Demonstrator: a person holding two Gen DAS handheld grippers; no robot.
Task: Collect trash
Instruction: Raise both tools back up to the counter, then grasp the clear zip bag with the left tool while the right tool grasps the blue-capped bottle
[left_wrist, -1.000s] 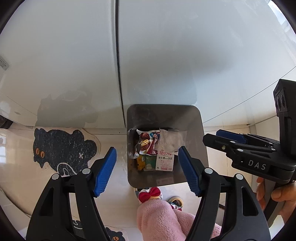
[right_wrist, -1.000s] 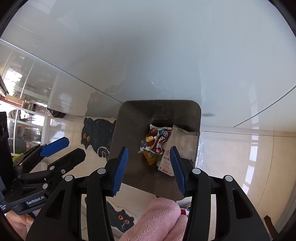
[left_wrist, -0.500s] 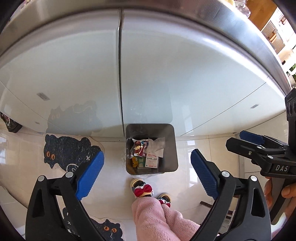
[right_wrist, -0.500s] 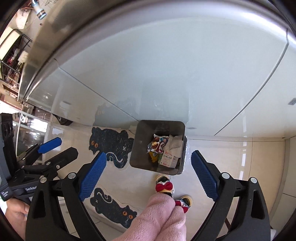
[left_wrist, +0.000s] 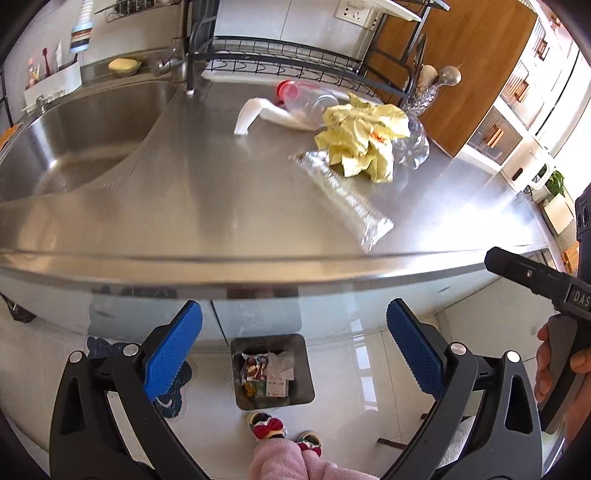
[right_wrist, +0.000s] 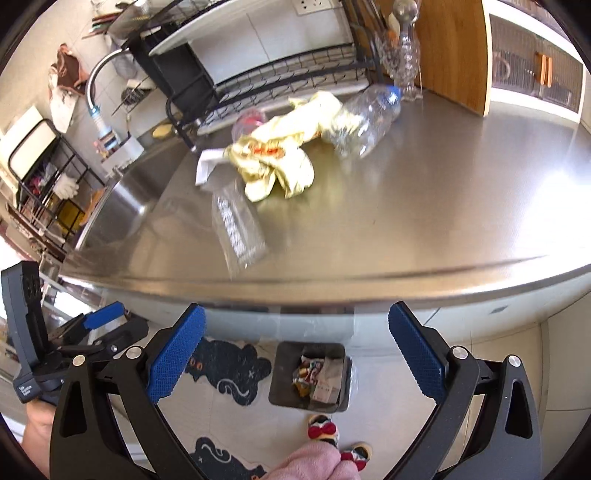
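Note:
My left gripper (left_wrist: 293, 325) and right gripper (right_wrist: 295, 325) hang side by side above the steel counter's front edge. The jaws of both are opening and hold nothing. Far below on the floor stands the grey trash bin (left_wrist: 304, 384) (right_wrist: 280, 369) with several wrappers and a small box inside. On the counter lie a crumpled yellow wrapper (left_wrist: 360, 136) (right_wrist: 280, 158), a clear plastic sleeve (left_wrist: 347, 199) (right_wrist: 236, 229), a crushed clear bottle with a blue cap (right_wrist: 365, 118), a red-capped clear bottle (left_wrist: 303, 98) and a white scrap (left_wrist: 255, 112).
A steel sink (left_wrist: 74, 122) with a faucet takes the counter's left part. A black dish rack (left_wrist: 295, 55) runs along the back, with a glass decanter (right_wrist: 402, 55) at its right end. Cat-shaped mats (right_wrist: 229, 369) and the person's slippers (left_wrist: 273, 428) are by the bin.
Both grippers have risen from just over the bin to above counter height. Their jaws spread wider. The counter and its trash came into view, and the bin shrank below.

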